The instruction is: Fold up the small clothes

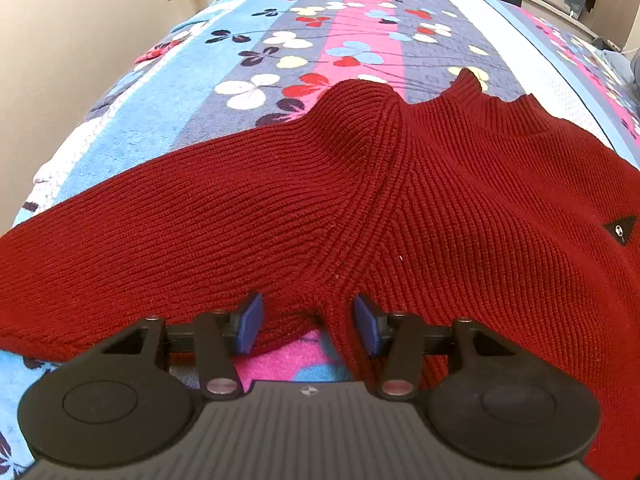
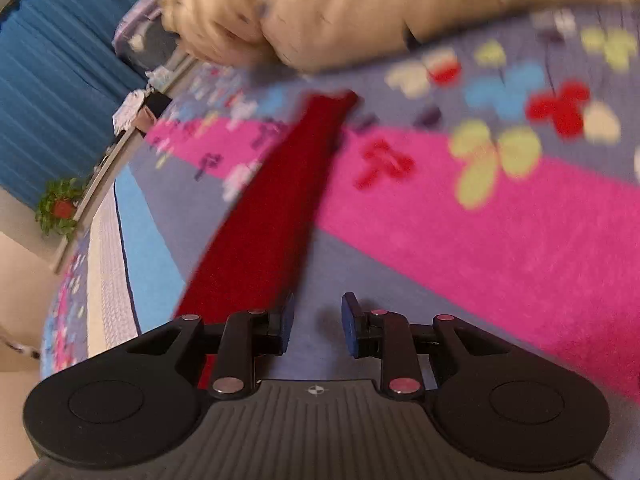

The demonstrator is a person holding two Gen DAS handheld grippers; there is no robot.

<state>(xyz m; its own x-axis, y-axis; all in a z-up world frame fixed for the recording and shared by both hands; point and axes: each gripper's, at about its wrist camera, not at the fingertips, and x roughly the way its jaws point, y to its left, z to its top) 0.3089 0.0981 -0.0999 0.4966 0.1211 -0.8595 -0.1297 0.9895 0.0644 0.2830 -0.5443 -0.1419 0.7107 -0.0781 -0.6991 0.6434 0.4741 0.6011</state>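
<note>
The left wrist view is sharp. It shows a dark red ribbed sweater (image 1: 360, 200) spread over a flowered blanket (image 1: 280, 60) striped in blue, grey and pink, which seems to cover a bed. The collar (image 1: 496, 92) lies at the far edge, and one sleeve (image 1: 100, 248) runs off to the left of the picture. A fold in the knit rises as a hump near the middle. Near the right edge of this view a small black label (image 1: 620, 230) is sewn on the chest; it carries a round white mark, but no lettering can be read. The left tool (image 1: 308, 322) hangs over the near hem at the armpit notch, its blue pads (image 1: 250, 326) standing apart with a bit of red knit and pink blanket showing between them; whether the pads press on the cloth cannot be told.

The right wrist view is smeared by motion and shows things the other does not: a blue curtain (image 2: 52, 72), a potted plant (image 2: 60, 206) on a ledge, and a cream quilted bundle (image 2: 340, 12) at the far side of the blanket (image 2: 480, 240). Here only a narrow red strip, the other sleeve (image 2: 280, 200), runs up from the left finger. The right tool (image 2: 318, 324) has its pads (image 2: 350, 326) parted over bare grey blanket, with nothing between them; the sleeve lies just beside its left finger.
</note>
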